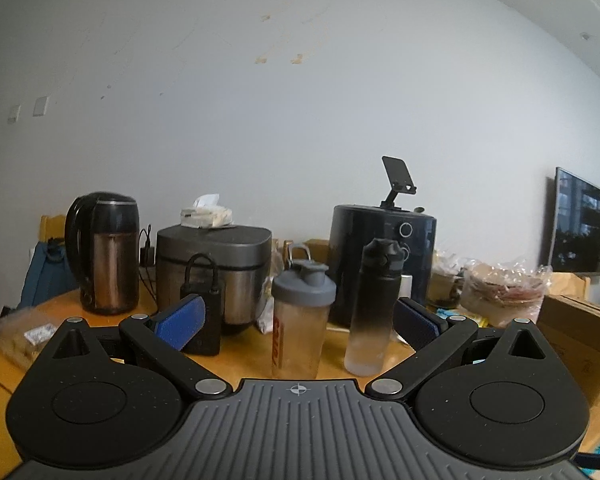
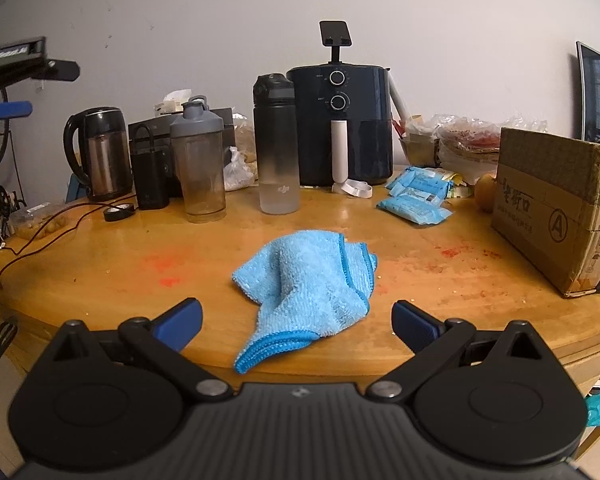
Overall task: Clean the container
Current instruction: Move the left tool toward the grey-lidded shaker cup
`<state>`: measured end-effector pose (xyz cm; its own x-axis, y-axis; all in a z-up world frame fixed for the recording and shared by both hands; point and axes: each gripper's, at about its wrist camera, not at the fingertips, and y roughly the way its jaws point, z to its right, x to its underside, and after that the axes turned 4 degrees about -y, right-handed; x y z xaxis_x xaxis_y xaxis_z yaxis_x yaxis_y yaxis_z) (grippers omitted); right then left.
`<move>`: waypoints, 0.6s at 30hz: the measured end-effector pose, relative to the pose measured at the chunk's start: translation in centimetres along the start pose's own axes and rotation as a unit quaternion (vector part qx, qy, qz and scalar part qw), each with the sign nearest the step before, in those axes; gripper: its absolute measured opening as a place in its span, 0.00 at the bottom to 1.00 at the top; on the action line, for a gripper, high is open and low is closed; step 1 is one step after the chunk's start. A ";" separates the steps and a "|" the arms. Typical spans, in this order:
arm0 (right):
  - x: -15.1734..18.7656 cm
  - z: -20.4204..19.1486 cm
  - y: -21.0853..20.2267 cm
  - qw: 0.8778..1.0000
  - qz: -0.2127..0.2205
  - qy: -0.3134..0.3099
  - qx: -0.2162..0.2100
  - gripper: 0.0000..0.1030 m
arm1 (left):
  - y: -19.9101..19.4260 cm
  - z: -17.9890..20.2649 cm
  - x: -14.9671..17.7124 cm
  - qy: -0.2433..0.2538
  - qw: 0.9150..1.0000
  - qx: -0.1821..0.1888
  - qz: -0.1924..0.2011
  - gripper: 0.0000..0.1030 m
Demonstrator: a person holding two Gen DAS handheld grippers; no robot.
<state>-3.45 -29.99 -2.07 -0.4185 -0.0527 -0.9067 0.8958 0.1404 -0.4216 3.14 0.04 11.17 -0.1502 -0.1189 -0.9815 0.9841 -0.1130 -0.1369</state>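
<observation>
Both tools wide: right tool (image 2: pixel 296 320) onto cloth (image 2: pixel 306 284) near desk (image 2: pixel 100 280) front edge; left tool (image 1: pixel 298 320) toward shaker (image 1: pixel 302 320).

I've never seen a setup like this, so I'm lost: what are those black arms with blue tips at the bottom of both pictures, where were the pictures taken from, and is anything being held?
Each picture comes from a camera mounted on a hand-held gripper that a person carries, looking forward along its two blue-padded fingers. The left hand-held gripper faces a grey-lidded shaker bottle and a black water bottle on a wooden table. The right hand-held gripper hovers by a crumpled blue cloth on that table. A kettle, an air fryer and a cardboard box stand further back. Both grippers are open and hold nothing.
</observation>
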 end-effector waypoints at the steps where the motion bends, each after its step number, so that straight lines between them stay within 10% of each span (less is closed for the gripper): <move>1: 0.0 0.0 0.0 1.000 0.000 0.000 0.000 1.00 | 0.2 0.1 -0.2 0.002 1.000 0.001 0.002 1.00; 18: -0.1 0.3 0.0 1.000 0.001 0.007 0.003 1.00 | 3.9 1.6 -3.7 0.021 0.999 0.025 0.040 1.00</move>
<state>-3.34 -30.32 -1.98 -0.4181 -0.0382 -0.9076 0.8980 0.1338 -0.4193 7.42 -1.57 14.49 -0.0658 -0.0874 -0.9940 0.9867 -0.1540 -0.0518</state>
